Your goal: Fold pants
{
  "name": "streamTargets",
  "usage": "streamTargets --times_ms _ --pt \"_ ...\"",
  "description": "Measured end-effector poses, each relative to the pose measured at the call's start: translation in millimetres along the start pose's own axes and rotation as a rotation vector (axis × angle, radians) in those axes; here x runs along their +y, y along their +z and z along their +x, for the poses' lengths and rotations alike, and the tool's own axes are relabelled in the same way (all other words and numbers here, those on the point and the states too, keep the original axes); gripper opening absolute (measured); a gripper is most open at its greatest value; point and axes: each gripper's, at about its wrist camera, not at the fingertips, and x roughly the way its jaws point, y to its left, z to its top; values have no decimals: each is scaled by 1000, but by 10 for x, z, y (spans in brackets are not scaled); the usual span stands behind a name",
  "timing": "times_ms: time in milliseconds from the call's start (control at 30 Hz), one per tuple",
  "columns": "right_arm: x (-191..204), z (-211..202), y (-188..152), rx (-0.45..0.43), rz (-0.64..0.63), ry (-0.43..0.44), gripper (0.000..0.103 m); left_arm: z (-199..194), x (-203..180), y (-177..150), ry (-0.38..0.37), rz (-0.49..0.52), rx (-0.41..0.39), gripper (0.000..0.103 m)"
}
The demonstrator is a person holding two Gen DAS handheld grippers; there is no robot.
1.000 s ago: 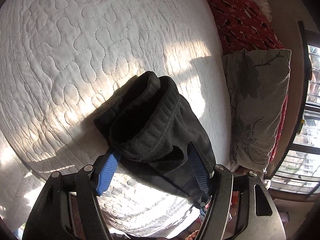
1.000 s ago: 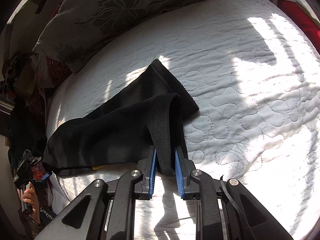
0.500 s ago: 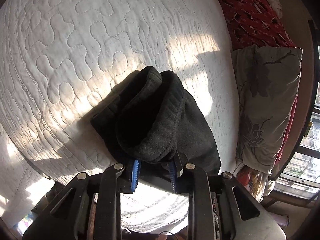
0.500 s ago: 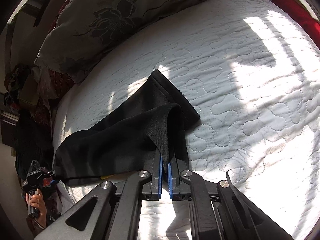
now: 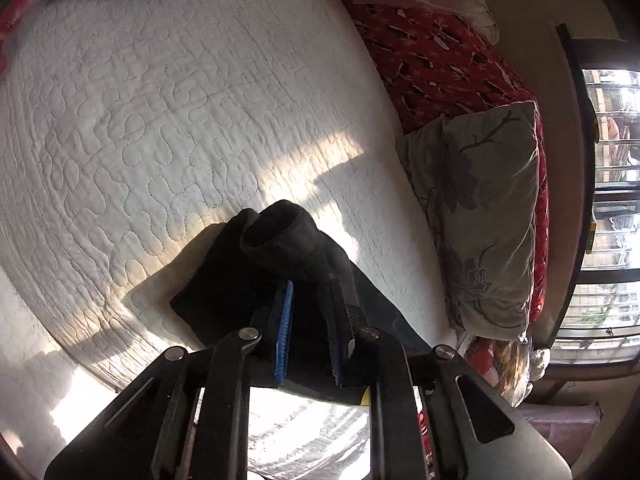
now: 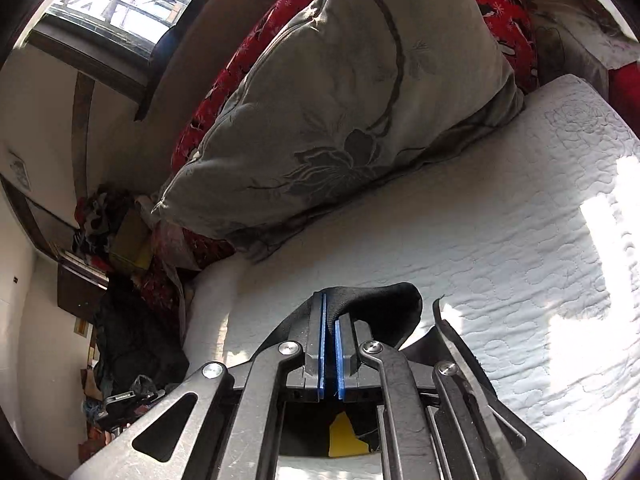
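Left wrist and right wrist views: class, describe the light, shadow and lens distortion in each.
Left wrist view: low warm sun patches on the white quilt, the black pants cast a shadow to their left, and the window is glaring. Right wrist view: blown-out sun on the quilt at right, the grey pillow evenly lit. Both bulge fisheye-style.

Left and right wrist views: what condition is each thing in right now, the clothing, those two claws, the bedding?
Black fabric pants: bunched, lifted at both ends, partly off the mattress.
Left gripper: fingers closing, with the black waistband between them.
Right gripper: fingers clamped on a fold of the pants.
White quilted mattress: flat, sunlit in patches.
Grey floral pillow: lying at the mattress edge.
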Motion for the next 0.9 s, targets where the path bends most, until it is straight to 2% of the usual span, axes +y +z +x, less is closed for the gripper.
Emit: streamTargets --times_ms 133,233,300,333,500,567,633,700,767,900 --pt "-492 283 -506 104 65 -59 3 373 516 -198 69 -60 120 14" --pt "-674 287 -673 122 99 -62 3 468 771 -237 96 -118 139 14" --pt "-684 276 -688 130 85 -83 3 479 838 -240 75 -137 148 14" --pt "-667 258 -686 125 78 -93 8 457 834 -252 53 -136 147 14" --pt "-604 217 -624 115 85 -89 9 156 402 -335 -60 -10 68 14" --pt "-634 213 -620 110 116 -93 16 58 150 -312 -92 41 30 24" --pt "-656 221 -628 106 147 -73 20 24 -51 -254 -62 69 -7 65" --pt "-685 225 -656 109 185 -56 24 57 -182 -177 -41 59 -41 69" --pt "-757 208 -690 116 224 -29 32 180 -277 -89 -39 54 -25 69" --pt "-831 208 -717 120 307 -13 33 463 -312 -40 45 35 20 69"
